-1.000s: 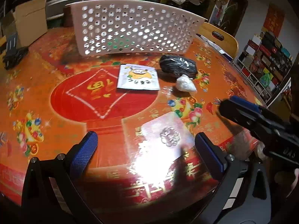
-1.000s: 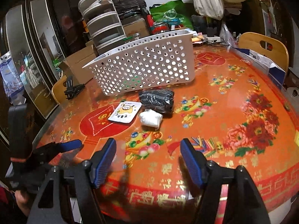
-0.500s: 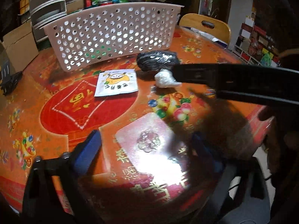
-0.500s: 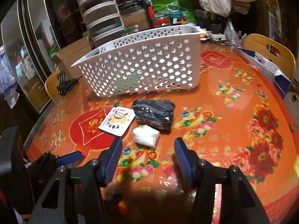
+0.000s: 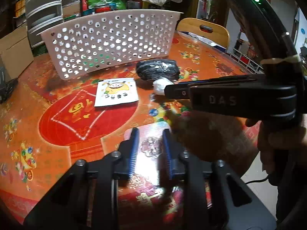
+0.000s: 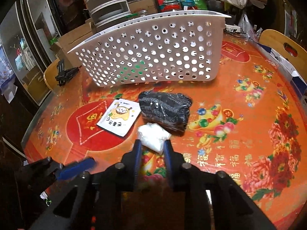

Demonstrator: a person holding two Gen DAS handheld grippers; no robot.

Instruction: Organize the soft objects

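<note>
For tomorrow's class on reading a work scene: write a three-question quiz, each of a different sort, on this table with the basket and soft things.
1. True or false: the white packet lies inside the white basket.
2. Which thing touches the white packet? A the black bundle B the cartoon sachet C the basket
3. Fill in: the right gripper is nearest the ____ packet.

Key: 1 false, it lies on the table. 2 A. 3 white.

left claw (image 5: 149, 145) narrowed, right claw (image 6: 152, 151) narrowed
</note>
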